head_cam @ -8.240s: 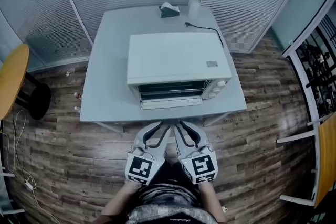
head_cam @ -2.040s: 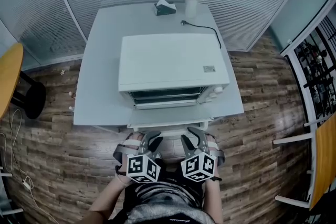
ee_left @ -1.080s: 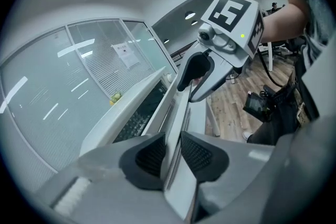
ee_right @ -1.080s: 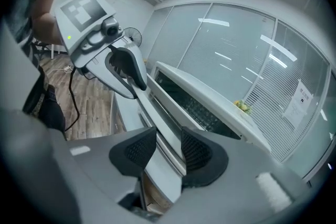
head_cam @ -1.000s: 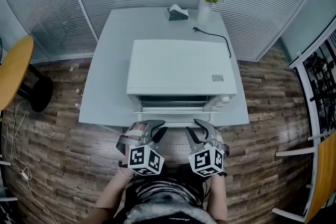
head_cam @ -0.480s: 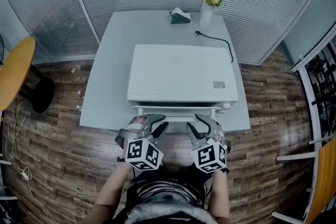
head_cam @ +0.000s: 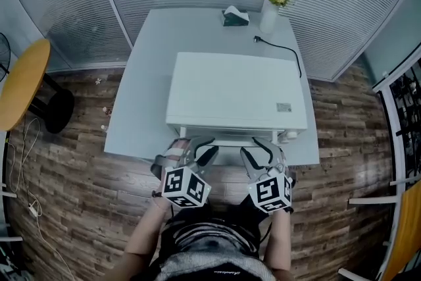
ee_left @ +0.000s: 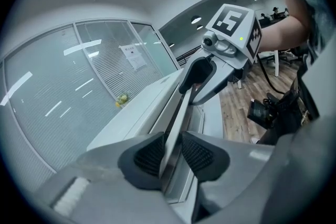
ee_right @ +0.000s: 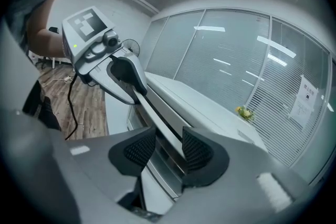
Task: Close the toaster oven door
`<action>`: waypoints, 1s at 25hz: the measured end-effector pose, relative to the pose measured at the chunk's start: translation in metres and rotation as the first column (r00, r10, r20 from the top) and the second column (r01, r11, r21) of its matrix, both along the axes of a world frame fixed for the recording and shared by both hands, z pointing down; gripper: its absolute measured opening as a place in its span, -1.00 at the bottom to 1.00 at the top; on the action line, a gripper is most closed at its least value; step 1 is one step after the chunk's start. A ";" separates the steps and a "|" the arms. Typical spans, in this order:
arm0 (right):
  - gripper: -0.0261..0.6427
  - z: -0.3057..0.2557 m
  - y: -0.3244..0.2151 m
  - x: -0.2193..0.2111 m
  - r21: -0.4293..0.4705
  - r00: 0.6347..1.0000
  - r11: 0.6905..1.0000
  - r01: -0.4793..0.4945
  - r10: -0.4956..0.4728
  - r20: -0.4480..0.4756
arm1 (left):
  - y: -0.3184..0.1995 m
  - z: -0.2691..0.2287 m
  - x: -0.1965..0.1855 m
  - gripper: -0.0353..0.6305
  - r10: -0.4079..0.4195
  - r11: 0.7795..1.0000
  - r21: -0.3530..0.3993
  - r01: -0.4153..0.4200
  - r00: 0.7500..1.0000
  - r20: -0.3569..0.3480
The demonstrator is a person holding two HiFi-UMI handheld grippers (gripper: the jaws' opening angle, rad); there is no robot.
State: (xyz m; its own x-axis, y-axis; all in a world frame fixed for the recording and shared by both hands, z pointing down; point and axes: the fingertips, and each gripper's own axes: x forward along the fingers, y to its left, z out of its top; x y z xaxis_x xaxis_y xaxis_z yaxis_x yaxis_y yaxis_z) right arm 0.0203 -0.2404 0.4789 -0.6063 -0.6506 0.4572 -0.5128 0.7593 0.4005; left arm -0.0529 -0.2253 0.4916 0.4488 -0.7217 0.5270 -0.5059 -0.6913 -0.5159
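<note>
A white toaster oven [head_cam: 237,89] stands on the grey table [head_cam: 141,95]. Its door is raised almost upright against the front, and the white door handle [head_cam: 227,139] runs along the front edge. My left gripper [head_cam: 200,143] holds the handle's left part; in the left gripper view the handle [ee_left: 178,113] sits tight between the pads of my left gripper [ee_left: 172,153], whose jaws are opening. My right gripper [head_cam: 260,144] straddles the handle's right part. In the right gripper view the handle [ee_right: 157,118] lies between the pads of my right gripper [ee_right: 169,150] with gaps either side, jaws opening.
Behind the oven stand a vase of flowers [head_cam: 273,3] and a tissue box [head_cam: 235,15], and a black power cord [head_cam: 283,49] trails there. A round yellow table [head_cam: 23,82] is at the far left. Blinds close off the back; the floor is wood.
The oven door has swung up from partly open to nearly upright. Both grippers have moved forward and up with its handle, close to the oven front.
</note>
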 end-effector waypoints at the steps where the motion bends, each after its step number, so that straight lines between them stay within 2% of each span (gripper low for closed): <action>1: -0.45 0.000 -0.001 0.001 0.003 1.000 1.000 -0.004 0.004 0.000 | -0.001 0.000 0.000 -0.54 -0.001 1.000 0.004 0.001 1.000 -0.001; 8: -0.44 -0.002 -0.002 -0.001 -0.006 0.999 1.000 -0.026 0.026 0.030 | -0.002 -0.001 -0.002 -0.51 -0.028 0.999 0.020 0.029 0.999 -0.040; 12: -0.48 -0.014 0.002 -0.001 -0.023 0.984 0.997 -0.075 0.078 0.161 | -0.004 -0.009 -0.002 -0.47 -0.079 0.996 0.031 0.084 0.987 -0.137; 16: -0.51 -0.022 0.015 0.002 -0.057 0.959 0.993 -0.105 0.117 0.260 | 0.006 -0.026 -0.002 -0.47 -0.117 0.989 0.049 0.136 0.951 -0.286; 19: -0.53 -0.021 0.023 0.002 -0.078 0.944 0.991 -0.105 0.124 0.305 | 0.018 -0.028 -0.002 -0.47 -0.143 0.986 0.033 0.165 0.924 -0.356; 25: -0.60 -0.023 0.039 -0.001 -0.123 0.899 0.988 -0.088 0.132 0.417 | 0.037 -0.021 0.003 -0.49 -0.187 0.981 -0.050 0.187 0.850 -0.492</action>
State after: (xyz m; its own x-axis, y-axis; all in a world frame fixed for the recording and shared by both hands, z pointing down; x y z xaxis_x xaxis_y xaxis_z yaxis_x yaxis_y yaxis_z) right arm 0.0191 -0.2017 0.4561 -0.6838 -0.6896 0.2387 -0.6999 0.7123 0.0530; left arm -0.0504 -0.1879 0.4703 0.5057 -0.8183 0.2732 -0.8134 -0.5578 -0.1653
